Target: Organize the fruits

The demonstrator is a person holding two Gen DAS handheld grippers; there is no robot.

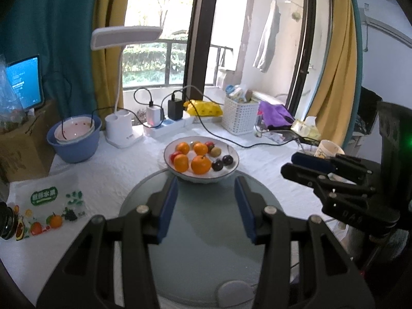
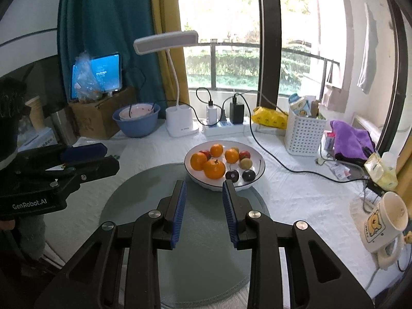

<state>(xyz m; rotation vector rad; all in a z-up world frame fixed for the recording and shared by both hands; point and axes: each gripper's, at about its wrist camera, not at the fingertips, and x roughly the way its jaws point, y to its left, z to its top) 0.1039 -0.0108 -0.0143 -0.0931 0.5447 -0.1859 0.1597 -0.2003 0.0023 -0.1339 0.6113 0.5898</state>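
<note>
A white bowl of fruit sits on a bench covered with a white cloth, its near edge resting on a round grey-green mat. Inside the bowl are four oranges, two dark plums on the bowl's right side, a yellow-green fruit behind the plums, and red fruits partly hidden among the oranges.

The left claw hovers over the mat just short of the bowl, its blue-padded jaws parted to a moderate gap with nothing between them. The right claw hovers beside it, also over the mat and just short of the bowl, its jaws narrower yet still apart, and empty.

Behind the bowl stand a white desk lamp, a power strip with chargers plugged in, and a white perforated basket. Left of the bowl is a blue basin holding a pink bowl; nearer, left of the mat, lies a printed plastic fruit bag. Right of the bowl, well apart, a cream mug with a bear picture lies tilted.
</note>
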